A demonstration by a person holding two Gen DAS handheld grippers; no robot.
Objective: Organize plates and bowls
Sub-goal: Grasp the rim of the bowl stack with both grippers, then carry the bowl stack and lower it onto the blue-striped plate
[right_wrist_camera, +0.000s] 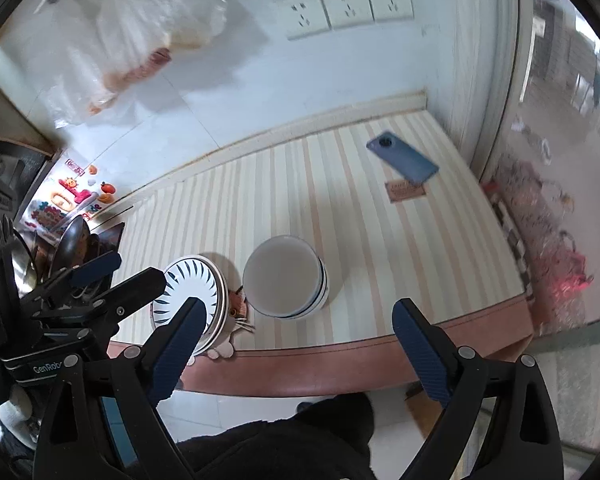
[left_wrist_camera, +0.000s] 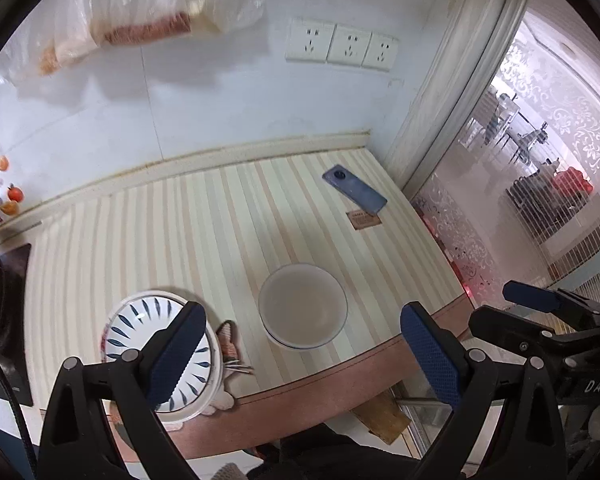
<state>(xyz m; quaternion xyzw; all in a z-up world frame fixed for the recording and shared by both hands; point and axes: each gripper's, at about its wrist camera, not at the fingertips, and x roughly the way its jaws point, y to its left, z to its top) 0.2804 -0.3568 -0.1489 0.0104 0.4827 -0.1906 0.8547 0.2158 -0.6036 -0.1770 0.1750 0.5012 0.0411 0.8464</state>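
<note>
A stack of white plates with a blue leaf pattern (left_wrist_camera: 156,336) (right_wrist_camera: 188,286) sits at the front left of the striped table (left_wrist_camera: 180,240) (right_wrist_camera: 380,260). Just to its right stands a stack of plain white bowls (left_wrist_camera: 302,306) (right_wrist_camera: 282,276), apart from the plates. My left gripper (left_wrist_camera: 304,356) hovers open and empty above the table's front edge, its left finger over the plates. My right gripper (right_wrist_camera: 300,350) is also open and empty, held back over the front edge in front of the bowls. Each gripper shows at the side of the other's view (left_wrist_camera: 516,312) (right_wrist_camera: 120,276).
A blue phone (left_wrist_camera: 354,190) (right_wrist_camera: 402,158) and a small brown card (left_wrist_camera: 363,219) (right_wrist_camera: 406,191) lie at the back right. Plastic bags (left_wrist_camera: 160,12) hang on the wall beside three sockets (left_wrist_camera: 342,45). A glass door (left_wrist_camera: 540,184) bounds the right; dark kitchenware (right_wrist_camera: 72,240) crowds the left.
</note>
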